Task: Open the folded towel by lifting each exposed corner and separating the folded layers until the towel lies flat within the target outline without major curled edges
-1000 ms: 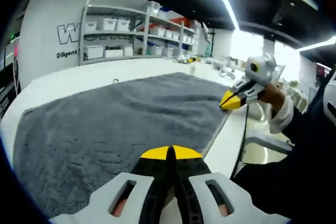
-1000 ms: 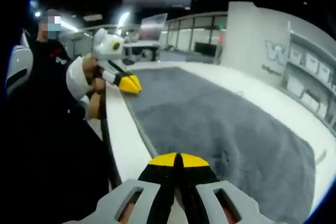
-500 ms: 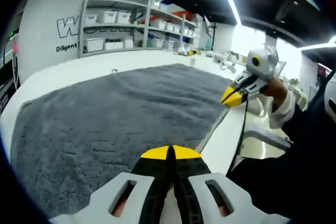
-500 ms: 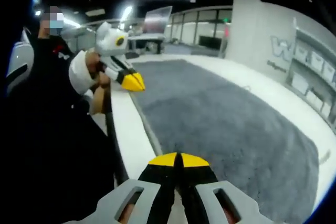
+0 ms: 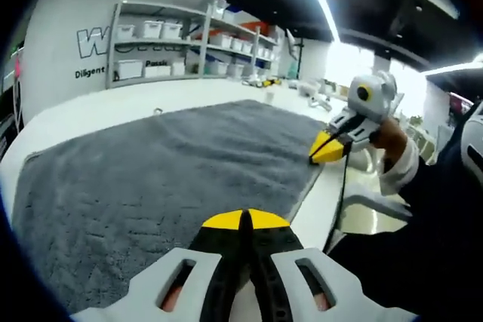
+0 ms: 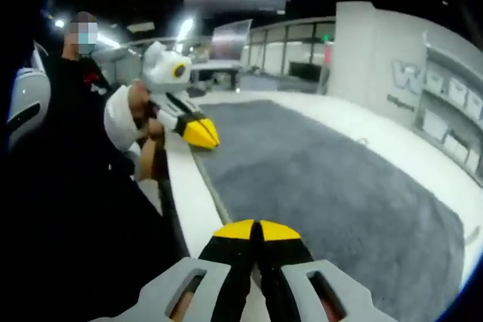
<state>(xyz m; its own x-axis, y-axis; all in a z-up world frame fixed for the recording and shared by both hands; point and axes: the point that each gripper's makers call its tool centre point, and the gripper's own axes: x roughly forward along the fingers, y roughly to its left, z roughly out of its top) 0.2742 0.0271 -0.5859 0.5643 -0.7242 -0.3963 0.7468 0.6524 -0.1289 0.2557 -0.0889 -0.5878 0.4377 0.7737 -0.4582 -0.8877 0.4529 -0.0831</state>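
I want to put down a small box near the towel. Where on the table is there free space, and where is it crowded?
Bare white table lies between the grey towel's far edge and the shelving. A narrower bare strip runs along the near edge, beside the person, but the shut left gripper and right gripper hover there. The far end looks cluttered with small items.

Yellow-tipped black tongs (image 5: 245,220) on white frames; person wears black, white cuffs (image 6: 121,117).
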